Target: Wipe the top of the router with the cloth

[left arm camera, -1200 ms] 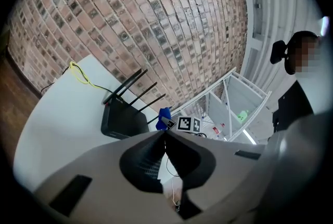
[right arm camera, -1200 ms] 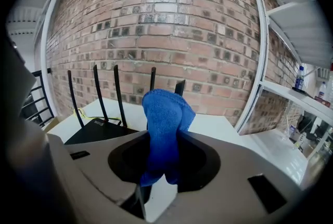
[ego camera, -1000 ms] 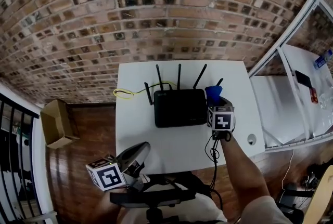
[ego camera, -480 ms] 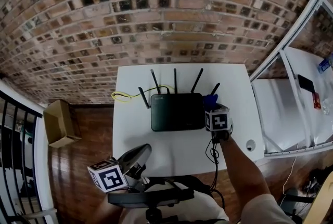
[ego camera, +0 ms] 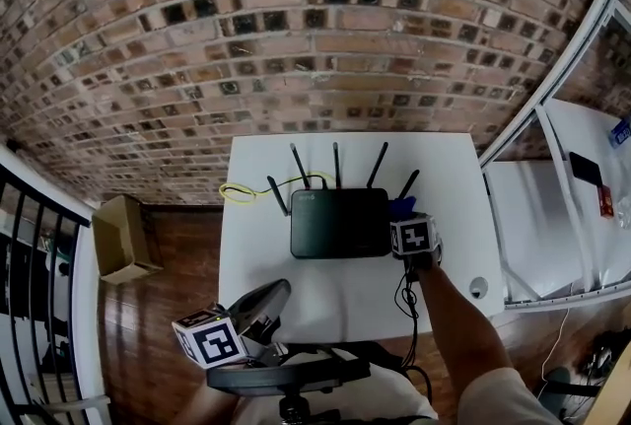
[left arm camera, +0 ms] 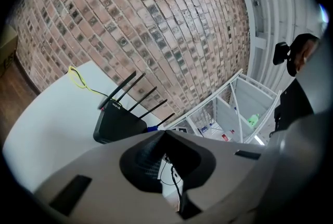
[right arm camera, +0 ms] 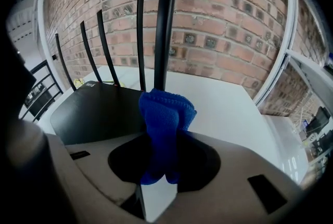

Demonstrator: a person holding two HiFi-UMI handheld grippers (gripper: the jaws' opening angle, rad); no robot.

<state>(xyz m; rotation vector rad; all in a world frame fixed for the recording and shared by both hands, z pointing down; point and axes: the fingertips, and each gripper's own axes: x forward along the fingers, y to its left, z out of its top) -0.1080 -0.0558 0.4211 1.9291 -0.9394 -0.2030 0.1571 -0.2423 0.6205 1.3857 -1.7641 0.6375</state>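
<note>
A white square table (ego camera: 266,265) stands on a wooden floor (ego camera: 168,315), its far edge toward a brick wall (ego camera: 296,38). A black router (ego camera: 340,221) lies flat on the table's far half, its antennas rising along the wall-side edge. A yellow cable (ego camera: 242,190) loops on the tabletop at the router's far left. A small round fitting (ego camera: 478,288) sits near the front right corner. Left of the table, a cardboard box (ego camera: 123,238) rests on the floor
</note>
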